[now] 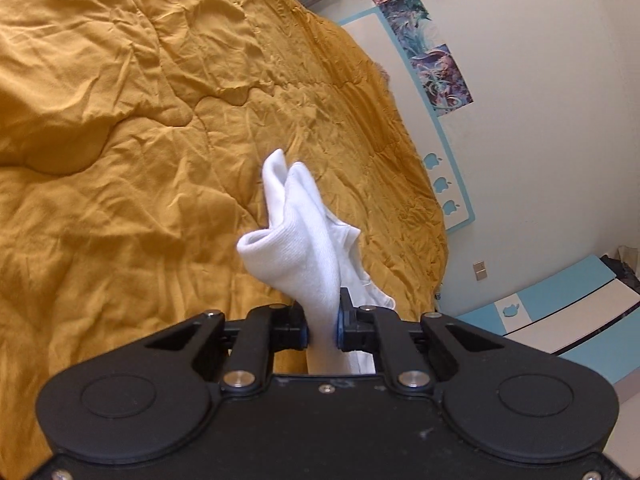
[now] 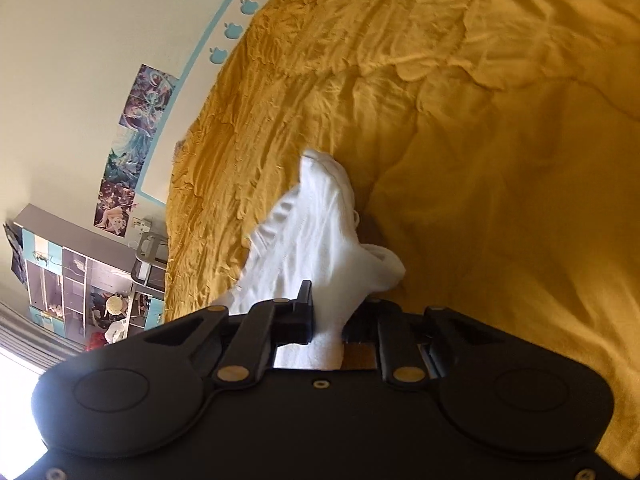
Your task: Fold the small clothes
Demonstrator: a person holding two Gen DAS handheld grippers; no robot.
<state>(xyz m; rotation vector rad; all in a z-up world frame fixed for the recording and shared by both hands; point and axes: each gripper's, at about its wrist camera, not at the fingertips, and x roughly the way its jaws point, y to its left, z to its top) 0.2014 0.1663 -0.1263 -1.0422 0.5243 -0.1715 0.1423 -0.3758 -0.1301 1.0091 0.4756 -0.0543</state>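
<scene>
A white sock (image 1: pixel 298 232) hangs crumpled in my left gripper (image 1: pixel 322 326), whose jaws are shut on it above the mustard-yellow bedspread (image 1: pixel 140 100). A second white piece lies just behind it. In the right wrist view my right gripper (image 2: pixel 326 322) is shut on white sock fabric (image 2: pixel 316 236) that bunches up in front of the fingers, held above the same bedspread (image 2: pixel 480 160). I cannot tell whether both grippers hold the same sock. Neither gripper shows in the other's view.
The bed fills most of both views. A cream wall with posters (image 1: pixel 424 36) and a light-blue headboard panel (image 1: pixel 440 176) borders the bed. A shelf unit (image 2: pixel 76 276) with small items stands by a bright window.
</scene>
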